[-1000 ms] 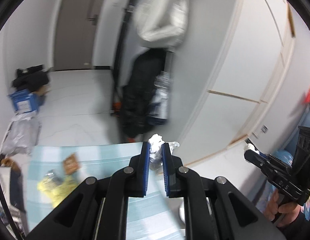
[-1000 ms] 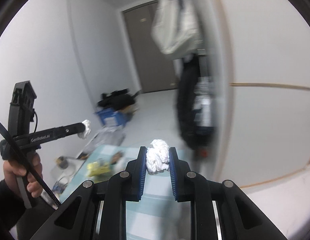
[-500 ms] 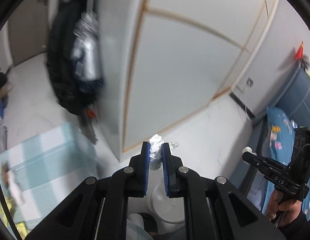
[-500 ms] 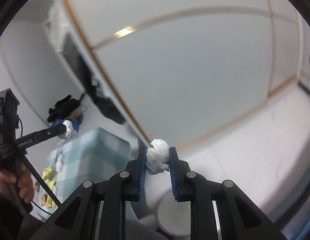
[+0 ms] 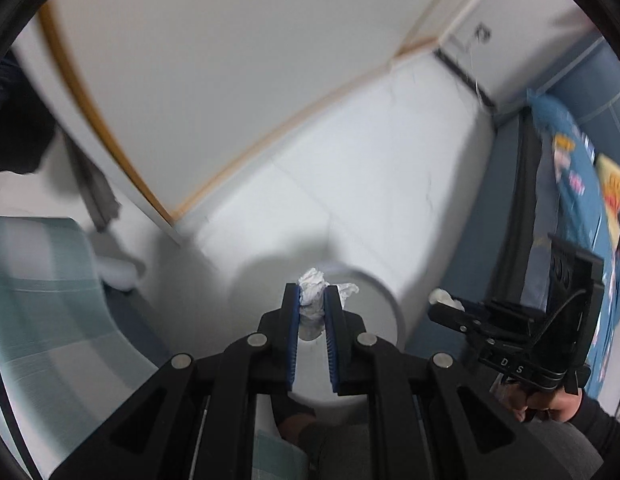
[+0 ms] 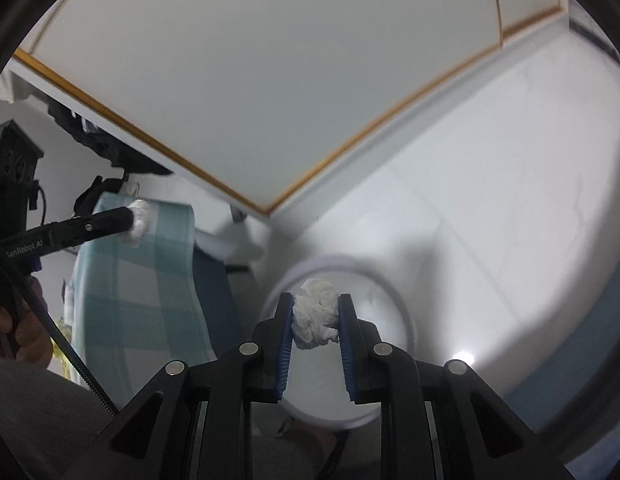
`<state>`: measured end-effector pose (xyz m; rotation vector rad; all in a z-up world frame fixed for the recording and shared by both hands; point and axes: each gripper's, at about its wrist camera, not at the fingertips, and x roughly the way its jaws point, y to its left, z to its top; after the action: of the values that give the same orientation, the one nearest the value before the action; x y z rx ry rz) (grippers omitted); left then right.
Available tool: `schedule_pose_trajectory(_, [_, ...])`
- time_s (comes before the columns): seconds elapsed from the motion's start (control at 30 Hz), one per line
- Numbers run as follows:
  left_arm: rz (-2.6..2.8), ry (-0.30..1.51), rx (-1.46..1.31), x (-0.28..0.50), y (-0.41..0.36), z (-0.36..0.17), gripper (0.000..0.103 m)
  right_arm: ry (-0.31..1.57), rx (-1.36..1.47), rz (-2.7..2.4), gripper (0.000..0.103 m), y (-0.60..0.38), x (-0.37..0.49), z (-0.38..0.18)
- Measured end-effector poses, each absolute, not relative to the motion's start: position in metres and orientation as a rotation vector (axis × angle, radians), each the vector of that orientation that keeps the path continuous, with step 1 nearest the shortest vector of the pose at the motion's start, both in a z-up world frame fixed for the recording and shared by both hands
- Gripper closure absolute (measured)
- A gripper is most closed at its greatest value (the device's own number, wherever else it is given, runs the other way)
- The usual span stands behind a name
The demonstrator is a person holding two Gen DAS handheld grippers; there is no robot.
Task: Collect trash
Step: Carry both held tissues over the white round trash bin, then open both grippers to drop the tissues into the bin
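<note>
My left gripper is shut on a crumpled white tissue. My right gripper is shut on a bigger white tissue wad. Both hang above a round white bin on the floor; it also shows in the left wrist view. In the left wrist view the right gripper is at the right with its wad. In the right wrist view the left gripper is at the left with its tissue.
A table with a teal checked cloth stands to the left of the bin, also in the right wrist view. A white wardrobe with wood trim is behind. A blue bed is at the right.
Both grippers have swung away from the table and tipped down towards the floor. The white bin has come into view under them. Both still hold their tissues.
</note>
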<state>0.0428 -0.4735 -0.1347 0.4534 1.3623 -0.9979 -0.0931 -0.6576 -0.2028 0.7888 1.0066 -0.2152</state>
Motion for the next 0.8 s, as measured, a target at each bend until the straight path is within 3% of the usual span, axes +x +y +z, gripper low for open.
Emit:
schedule_pose_trajectory(0.33, [-1.026,1.566,0.59,0.04,-0.498,-0.198,0.095,1.099,0.784,-0.18,0.082,-0.639,-0.08,-0.255])
schedule_pose_trajectory(0.6, [-1.039,1.63,0.594,0.033,-0.508,-0.213,0.092,1.139,0.775,-0.166,0.079,-0.633,-0.076,-0.272])
schedule_pose_trajectory(0.7, [-1.028,1.645,0.594,0.034,-0.509,-0.217,0.076,1.143,0.773,-0.162,0.071,-0.632,-0.072,-0.273])
schedule_pose_trajectory(0.77, [-1.013,1.636,0.583,0.035,-0.508,-0.219,0.054,1.143,0.77,-0.171,0.064,-0.631,-0.072,-0.273])
schedule_pose_trajectory(0.8, [-1.018,1.63,0.565,0.036,-0.508,-0.217,0.052,1.137,0.769,-0.169,0.063,-0.632,-0.072,-0.272])
